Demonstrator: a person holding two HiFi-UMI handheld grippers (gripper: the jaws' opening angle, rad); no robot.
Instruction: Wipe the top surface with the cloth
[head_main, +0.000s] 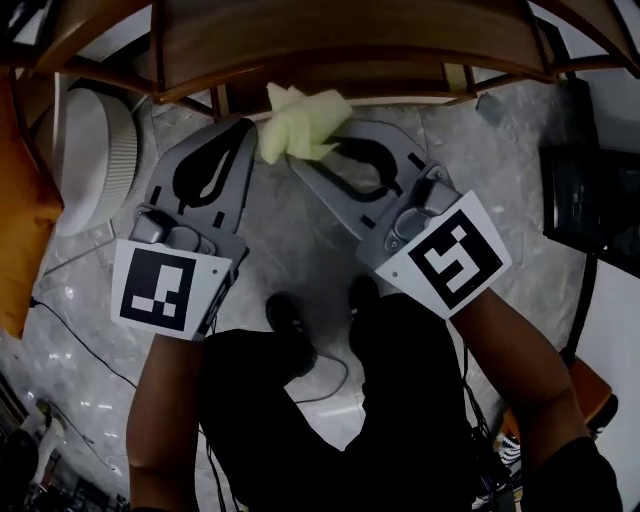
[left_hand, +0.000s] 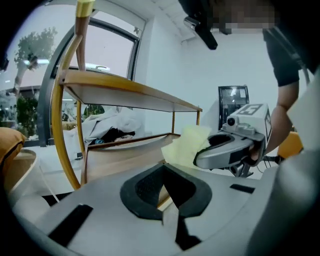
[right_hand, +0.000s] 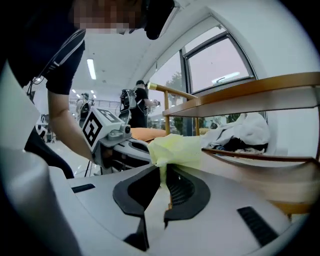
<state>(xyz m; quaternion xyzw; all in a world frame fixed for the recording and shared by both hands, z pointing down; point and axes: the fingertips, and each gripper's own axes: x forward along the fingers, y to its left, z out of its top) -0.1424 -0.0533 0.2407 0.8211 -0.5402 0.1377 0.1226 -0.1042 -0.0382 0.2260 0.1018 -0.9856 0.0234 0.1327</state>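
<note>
**Head view.** The left tool (head_main: 244, 138) was held over the grey floor (head_main: 290, 250) with its jaws together and nothing between them. The right tool (head_main: 305, 152) was just beside it, jaws clamped on the pale yellow cloth (head_main: 303, 120). The cloth was bunched above the tips, at the front edge of the wooden surface (head_main: 350, 40). A white round object (head_main: 95, 155) stood on the floor at left.

**Left gripper view.** The left tool (left_hand: 163, 167) had its jaws narrowed to contact at the tips and carried nothing. The right tool (left_hand: 202, 156) entered from the right with the cloth (left_hand: 184, 145) hanging from its tips. The cloth sat below the top board (left_hand: 125, 90) of the wooden surface, near the edge of the lower shelf (left_hand: 125, 147). Contact with the shelf could not be determined.

**Right gripper view.** The right tool (right_hand: 162, 172) gripped a fold of the cloth (right_hand: 175, 147) between its dark pads, and the rest was bunched above them. The left tool (right_hand: 125, 147) lay close behind the cloth. The top board (right_hand: 260, 95) ran overhead at right.
</note>
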